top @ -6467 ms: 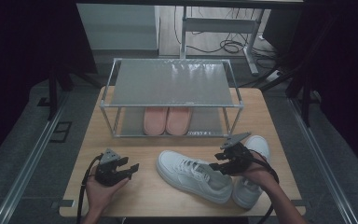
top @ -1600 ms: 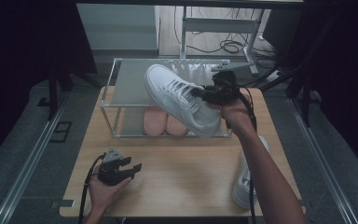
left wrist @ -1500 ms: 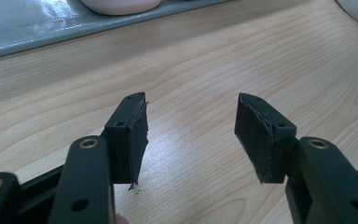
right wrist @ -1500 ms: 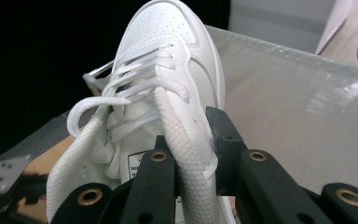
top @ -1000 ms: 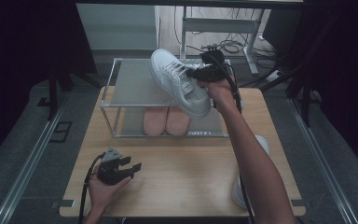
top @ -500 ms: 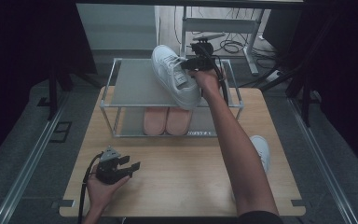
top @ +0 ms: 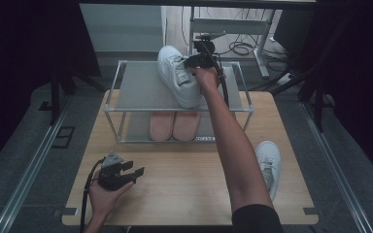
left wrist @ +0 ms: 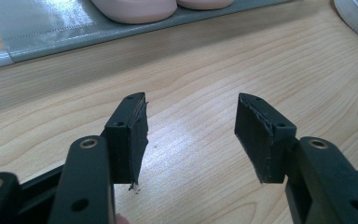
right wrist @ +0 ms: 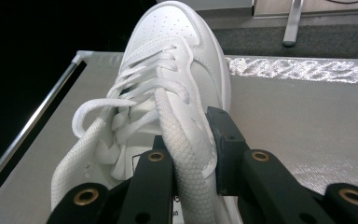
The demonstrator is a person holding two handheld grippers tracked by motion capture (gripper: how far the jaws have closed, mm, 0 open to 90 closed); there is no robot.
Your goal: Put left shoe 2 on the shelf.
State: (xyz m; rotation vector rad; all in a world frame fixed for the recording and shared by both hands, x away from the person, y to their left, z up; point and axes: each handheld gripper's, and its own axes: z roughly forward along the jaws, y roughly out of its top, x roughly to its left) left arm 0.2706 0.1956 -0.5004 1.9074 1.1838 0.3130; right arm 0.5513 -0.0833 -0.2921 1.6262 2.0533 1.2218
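Note:
A white sneaker (top: 177, 75) lies on the top shelf of the grey metal rack (top: 141, 92), toe pointing away. My right gripper (top: 193, 60) is shut on the sneaker's collar (right wrist: 186, 140), one jaw inside the shoe and one outside. The second white sneaker (top: 269, 165) rests on the wooden table at the right, beside the person's right arm. My left gripper (top: 135, 174) sits low over the table's front left, held in a hand, open with nothing between its fingers (left wrist: 130, 135).
A pair of pink slippers (top: 174, 125) stands on the rack's lower shelf; their toes (left wrist: 140, 7) lie ahead of the left gripper. The wooden table (top: 175, 189) has bare space at front centre. Dark floor, desk legs and cables lie behind the rack.
My right gripper lifted the white sneaker from the table and carried it up and back onto the rack's top shelf. The left gripper stayed in place.

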